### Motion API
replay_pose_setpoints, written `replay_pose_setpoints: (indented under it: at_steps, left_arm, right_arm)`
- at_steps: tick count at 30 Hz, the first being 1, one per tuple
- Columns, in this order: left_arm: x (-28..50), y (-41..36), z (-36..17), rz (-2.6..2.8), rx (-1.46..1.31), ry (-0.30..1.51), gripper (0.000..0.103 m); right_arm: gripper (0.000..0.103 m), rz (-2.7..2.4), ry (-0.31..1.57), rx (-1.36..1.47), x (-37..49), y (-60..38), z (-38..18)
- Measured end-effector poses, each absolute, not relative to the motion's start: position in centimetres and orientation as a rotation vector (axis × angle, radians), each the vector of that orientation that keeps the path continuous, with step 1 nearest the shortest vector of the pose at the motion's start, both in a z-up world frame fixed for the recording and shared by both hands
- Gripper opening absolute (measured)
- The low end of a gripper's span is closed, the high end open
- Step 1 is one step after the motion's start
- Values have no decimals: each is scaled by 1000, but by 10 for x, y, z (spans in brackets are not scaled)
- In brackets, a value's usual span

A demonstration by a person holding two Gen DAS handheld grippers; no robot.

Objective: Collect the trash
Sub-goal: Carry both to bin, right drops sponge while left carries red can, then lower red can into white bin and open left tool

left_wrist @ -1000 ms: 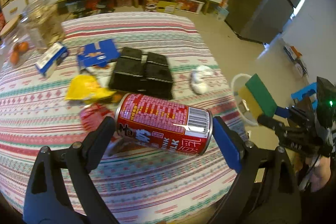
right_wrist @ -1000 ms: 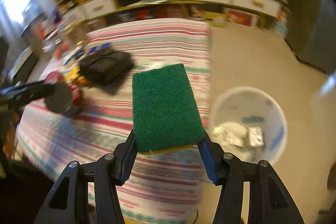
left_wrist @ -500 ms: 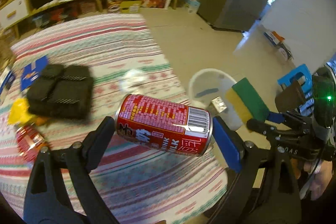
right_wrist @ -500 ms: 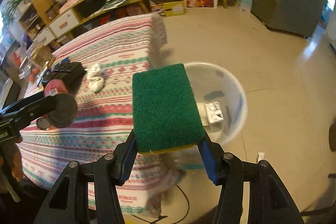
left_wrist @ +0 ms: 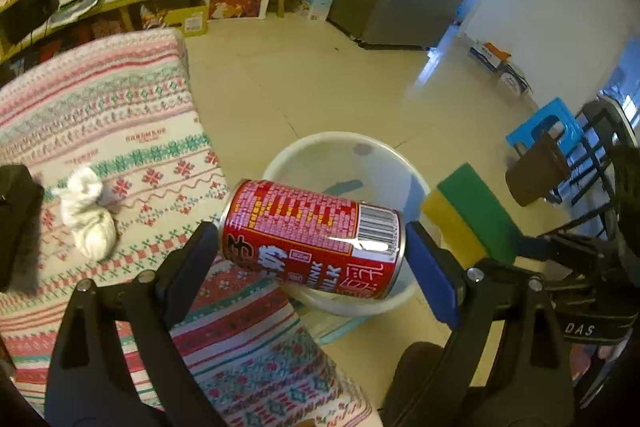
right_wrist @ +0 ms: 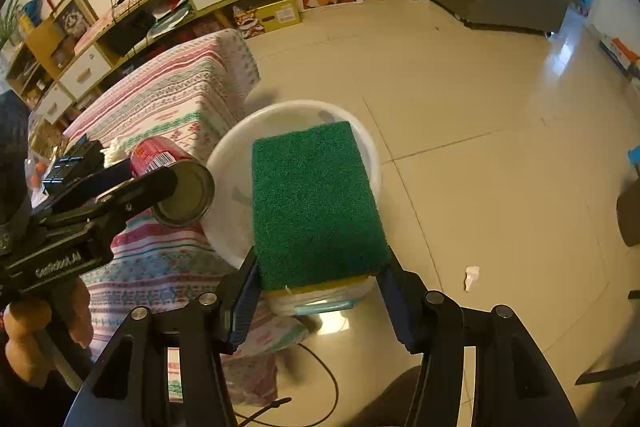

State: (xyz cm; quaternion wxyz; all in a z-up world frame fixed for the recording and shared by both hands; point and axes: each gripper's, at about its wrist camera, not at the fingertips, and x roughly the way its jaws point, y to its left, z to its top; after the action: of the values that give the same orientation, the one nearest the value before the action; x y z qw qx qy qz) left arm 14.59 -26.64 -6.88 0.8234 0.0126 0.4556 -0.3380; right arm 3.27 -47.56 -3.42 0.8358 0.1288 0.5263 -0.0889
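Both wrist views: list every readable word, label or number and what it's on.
"DRINK MILK": partly cut off, on the red can, beside large Chinese characters; barcode digits too small to read.
"DAS": on the right gripper body.
"GenRobot.AI": roughly, blurred, on the left gripper body.
Small red lettering on the tablecloth: too blurred to read.

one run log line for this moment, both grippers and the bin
left gripper: shut on red can | right gripper: shut on green sponge | white bin: on floor beside table, under both
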Motion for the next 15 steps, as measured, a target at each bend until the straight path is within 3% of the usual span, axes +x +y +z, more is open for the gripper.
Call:
replay_pose_setpoints:
  at_steps: [5, 9, 15]
  left_arm:
    - [151, -267, -73, -696, -1, 990, 93]
    - [154, -264, -70, -689, -27, 990, 93]
    - [152, -264, -70, -700, -30, 994, 93]
  right_arm:
    - [60, -161, 1112, 295, 38, -476, -43]
    - [77, -120, 1072, 369, 40, -479, -40]
    - [77, -129, 1051, 375, 37, -480, -30]
